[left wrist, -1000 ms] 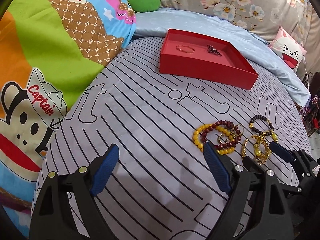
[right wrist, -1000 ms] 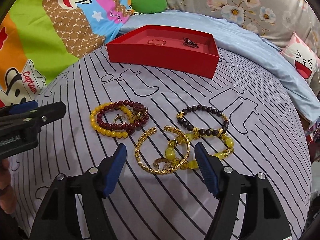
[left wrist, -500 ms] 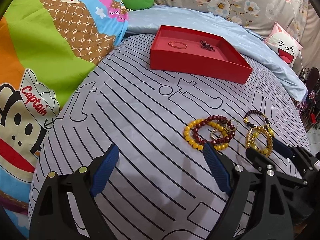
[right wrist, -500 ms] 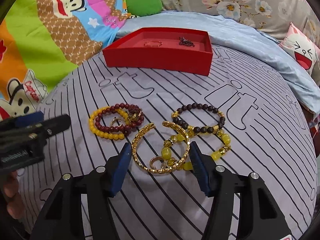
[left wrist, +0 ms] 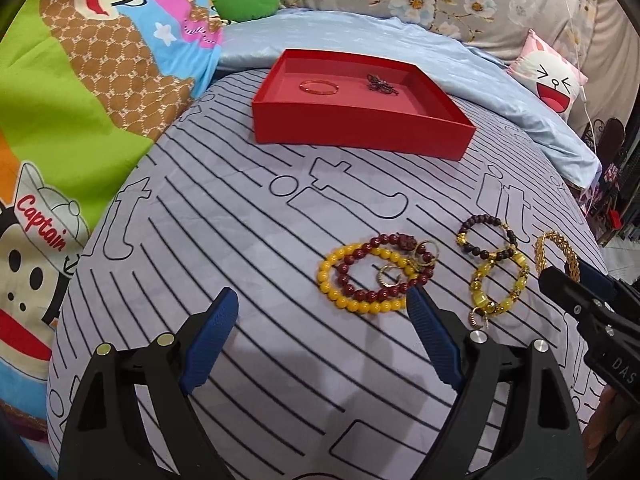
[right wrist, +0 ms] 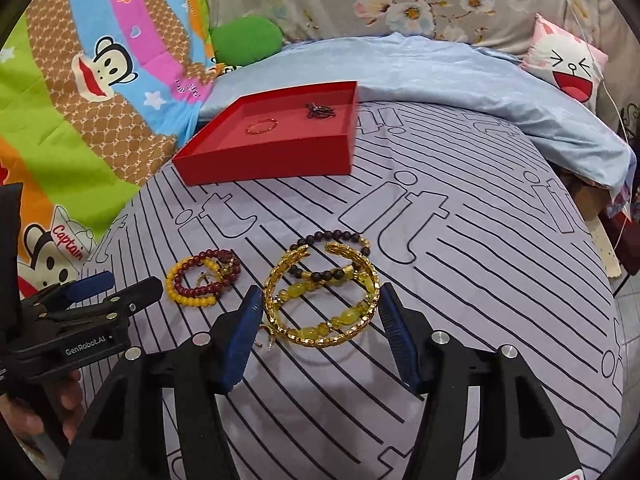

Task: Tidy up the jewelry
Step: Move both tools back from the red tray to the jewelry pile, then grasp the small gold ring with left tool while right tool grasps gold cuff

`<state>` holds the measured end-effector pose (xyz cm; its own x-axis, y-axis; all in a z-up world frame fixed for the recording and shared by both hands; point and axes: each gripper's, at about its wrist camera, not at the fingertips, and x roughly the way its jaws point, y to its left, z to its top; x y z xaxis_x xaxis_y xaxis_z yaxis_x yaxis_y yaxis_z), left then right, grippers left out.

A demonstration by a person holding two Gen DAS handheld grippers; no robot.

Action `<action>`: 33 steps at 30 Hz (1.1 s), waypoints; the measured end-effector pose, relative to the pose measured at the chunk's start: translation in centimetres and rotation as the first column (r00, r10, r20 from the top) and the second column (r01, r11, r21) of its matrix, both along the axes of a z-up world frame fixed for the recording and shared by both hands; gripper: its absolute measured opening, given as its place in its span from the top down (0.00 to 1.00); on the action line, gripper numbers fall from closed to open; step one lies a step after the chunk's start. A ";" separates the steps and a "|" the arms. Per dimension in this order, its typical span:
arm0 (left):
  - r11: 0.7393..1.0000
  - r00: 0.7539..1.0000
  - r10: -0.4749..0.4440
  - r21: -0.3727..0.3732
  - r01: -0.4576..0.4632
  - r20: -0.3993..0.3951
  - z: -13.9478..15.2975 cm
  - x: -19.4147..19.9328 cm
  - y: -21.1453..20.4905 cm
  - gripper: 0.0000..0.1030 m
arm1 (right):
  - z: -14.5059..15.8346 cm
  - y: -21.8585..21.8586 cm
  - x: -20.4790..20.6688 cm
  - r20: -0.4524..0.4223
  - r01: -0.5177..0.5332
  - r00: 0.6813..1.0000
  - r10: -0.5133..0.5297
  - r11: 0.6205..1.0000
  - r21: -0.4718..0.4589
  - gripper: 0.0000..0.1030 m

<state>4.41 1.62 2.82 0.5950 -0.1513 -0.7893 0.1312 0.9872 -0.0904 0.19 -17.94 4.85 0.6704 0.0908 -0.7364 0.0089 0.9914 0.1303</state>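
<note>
Red tray (left wrist: 360, 128) on bed: two pieces inside. Four loose bracelets on the sheet; small rings among them, count unclear. Right tool (right wrist: 320, 312) pinches gold bangle (right wrist: 320, 292), lifted off the sheet. Left tool (left wrist: 320, 332) spread, empty. Open sheet before the tray.

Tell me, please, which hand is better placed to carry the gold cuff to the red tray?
Right: its jaws already grip the gold cuff; the left gripper hangs open over bare sheet.
</note>
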 end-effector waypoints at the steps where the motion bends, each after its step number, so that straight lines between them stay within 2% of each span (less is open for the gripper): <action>1: 1.000 1.000 -0.007 0.002 0.007 0.000 -0.1 0.1 -0.3 0.20 | -0.1 -0.1 0.0 -0.002 0.003 1.000 -0.003 1.000 0.004 0.45; 6: 1.000 1.000 -0.010 0.011 0.010 -0.005 -0.6 1.0 -0.6 0.22 | -0.4 0.0 -0.1 -0.013 0.000 1.000 0.000 1.000 0.016 0.45; 10: 1.000 1.000 -0.016 0.005 0.016 -0.017 -1.2 2.0 -0.5 0.34 | -0.9 0.2 0.1 -0.026 -0.007 1.000 0.007 1.000 0.026 0.45; 13: 1.000 1.000 -0.012 -0.002 0.012 -0.027 -1.5 2.5 -0.3 0.39 | -1.0 0.3 0.2 -0.026 -0.009 1.000 0.010 1.000 0.026 0.45; 22: 0.995 0.996 -0.093 -0.043 0.093 -0.011 -0.5 2.3 -2.9 0.38 | -1.3 -0.2 0.7 -0.033 0.011 0.999 -0.010 0.999 0.034 0.45; 27: 0.989 0.989 -0.144 -0.035 0.144 -0.014 -0.9 2.6 -5.4 0.39 | -1.0 -1.2 0.8 -0.027 0.039 0.999 -0.037 0.998 0.039 0.45; 32: 0.987 0.987 -0.159 -0.031 0.158 -0.038 -1.7 3.5 -6.5 0.65 | -0.9 -1.8 1.0 -0.030 0.048 0.998 -0.047 0.998 0.043 0.45; 33: 0.987 0.986 -0.160 -0.035 0.158 -0.042 -1.8 3.7 -6.5 0.67 | -1.0 -1.8 1.0 -0.031 0.047 0.998 -0.046 0.998 0.043 0.45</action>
<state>8.12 -4.90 1.03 0.5254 -0.2663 -0.8081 0.2816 0.9507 -0.1302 1.19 -19.71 3.89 0.6526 0.0925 -0.7521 0.0590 0.9833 0.1722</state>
